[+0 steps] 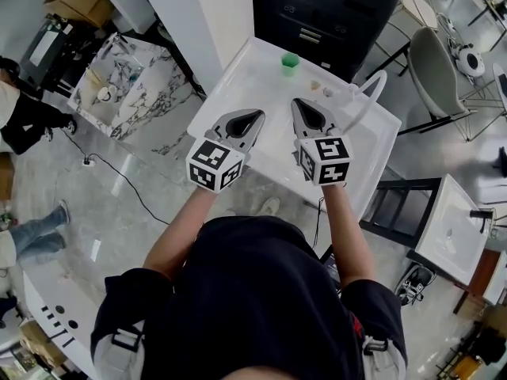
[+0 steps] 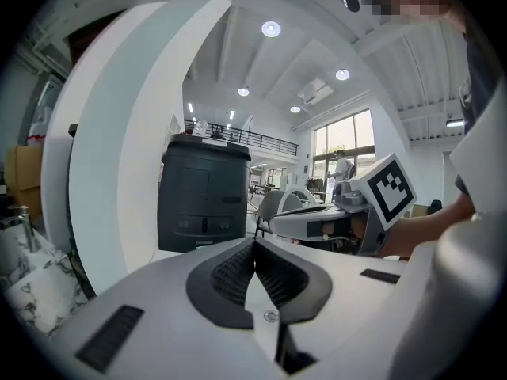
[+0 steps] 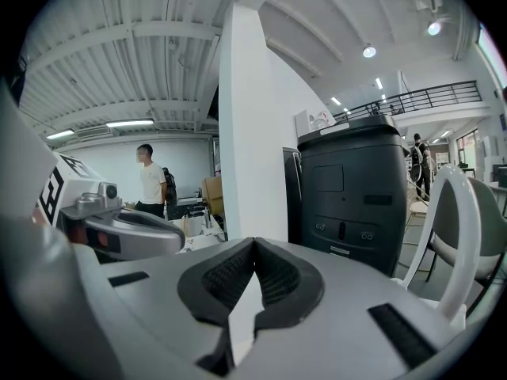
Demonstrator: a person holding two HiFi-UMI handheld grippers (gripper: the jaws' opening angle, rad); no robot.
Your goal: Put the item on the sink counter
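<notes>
While closed, 2 hand-held grippers (image 1: pixel 256 117) (image 1: pixel 300 104) above counter (image 1: pixel 252 71).

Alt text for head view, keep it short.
Seen from above, a person in a black shirt holds the left gripper and right gripper, both shut and empty, above a white rectangular counter. A small green cup stands near its far edge.

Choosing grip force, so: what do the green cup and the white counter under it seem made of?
Green cup: probably plastic, judging by its even bright colour; too small to be sure. White counter: smooth, slightly glossy, with soft reflections; maybe laminate or solid surface, can't tell which.
</notes>
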